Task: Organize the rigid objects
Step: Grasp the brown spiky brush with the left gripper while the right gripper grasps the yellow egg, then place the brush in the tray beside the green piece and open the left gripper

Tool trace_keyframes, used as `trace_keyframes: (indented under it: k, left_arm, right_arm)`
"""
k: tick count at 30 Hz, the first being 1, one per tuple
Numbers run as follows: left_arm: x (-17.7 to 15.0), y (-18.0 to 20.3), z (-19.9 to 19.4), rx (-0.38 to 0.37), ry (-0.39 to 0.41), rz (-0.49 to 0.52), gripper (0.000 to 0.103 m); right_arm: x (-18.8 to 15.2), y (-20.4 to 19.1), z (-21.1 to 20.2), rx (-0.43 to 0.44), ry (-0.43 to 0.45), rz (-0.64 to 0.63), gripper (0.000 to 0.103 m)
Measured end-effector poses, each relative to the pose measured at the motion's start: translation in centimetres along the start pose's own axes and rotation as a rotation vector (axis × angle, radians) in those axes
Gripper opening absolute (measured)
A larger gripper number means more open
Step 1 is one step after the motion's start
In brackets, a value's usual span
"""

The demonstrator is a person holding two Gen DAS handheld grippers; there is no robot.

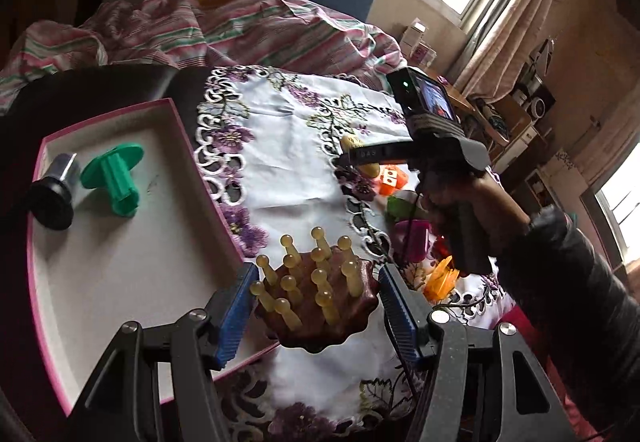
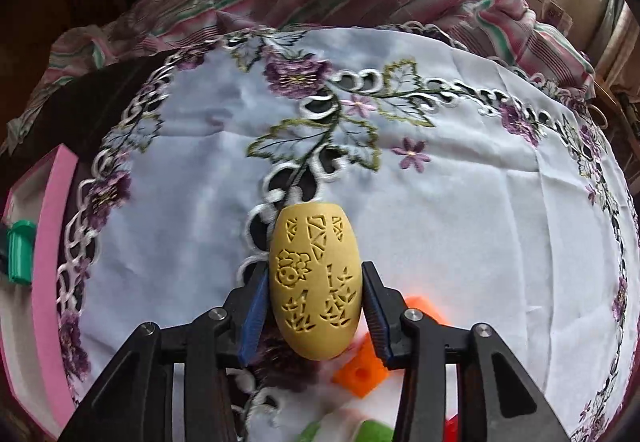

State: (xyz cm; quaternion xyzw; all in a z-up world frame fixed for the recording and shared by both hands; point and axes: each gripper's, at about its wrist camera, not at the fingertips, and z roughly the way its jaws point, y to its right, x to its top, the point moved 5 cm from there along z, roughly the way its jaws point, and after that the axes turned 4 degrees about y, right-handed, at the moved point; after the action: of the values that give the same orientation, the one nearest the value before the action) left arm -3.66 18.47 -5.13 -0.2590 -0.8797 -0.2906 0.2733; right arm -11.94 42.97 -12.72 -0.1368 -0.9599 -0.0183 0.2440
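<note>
My left gripper (image 1: 318, 272) is shut on a brown massage brush (image 1: 320, 306) with yellowish round-tipped pegs, hanging over the near corner of a pink-rimmed white tray (image 1: 120, 262). In the tray lie a green flanged plastic piece (image 1: 116, 178) and a black-and-silver cylinder (image 1: 56, 190). My right gripper (image 2: 315, 269) is shut on a yellow carved oval (image 2: 314, 282), held above the embroidered white tablecloth (image 2: 440, 202). In the left wrist view the right gripper (image 1: 356, 158) is over the cloth's far right part. The tray's pink rim (image 2: 52, 262) and the green piece (image 2: 18, 250) sit at the left edge of the right wrist view.
Loose toys lie on the cloth's right side: an orange cube (image 2: 362, 370), a green piece (image 2: 372, 432), an orange die (image 1: 392, 178), a magenta cup (image 1: 412, 238). Striped bedding (image 1: 240, 30) is bunched behind the table. A dark sleeve (image 1: 560, 282) reaches in at the right.
</note>
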Motion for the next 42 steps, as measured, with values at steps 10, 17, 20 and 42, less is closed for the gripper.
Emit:
trace_keyframes:
  k: [10,17,20,42]
  left_arm:
    - [-1.2,-6.3,-3.9,0.098,0.058,-0.134,0.062]
    - [-2.3,-10.6,-3.8,0.126,0.044,-0.293,0.062]
    - [-1.7,-10.7,-3.5,0.131,0.051,-0.303,0.062]
    - [7.1,-12.2,5.5,0.215,0.134,-0.252,0.062]
  right_arm:
    - [-6.7,-9.1,-2.5,0.071,-0.001,-0.251,0.044]
    - [-6.9,-8.5,-2.6,0.09,0.013,-0.236,0.044]
    - [-6.9,-8.4,-2.6,0.101,0.01,-0.233,0.044]
    - [-6.6,-9.0,-2.2,0.101,0.015,-0.246,0.044]
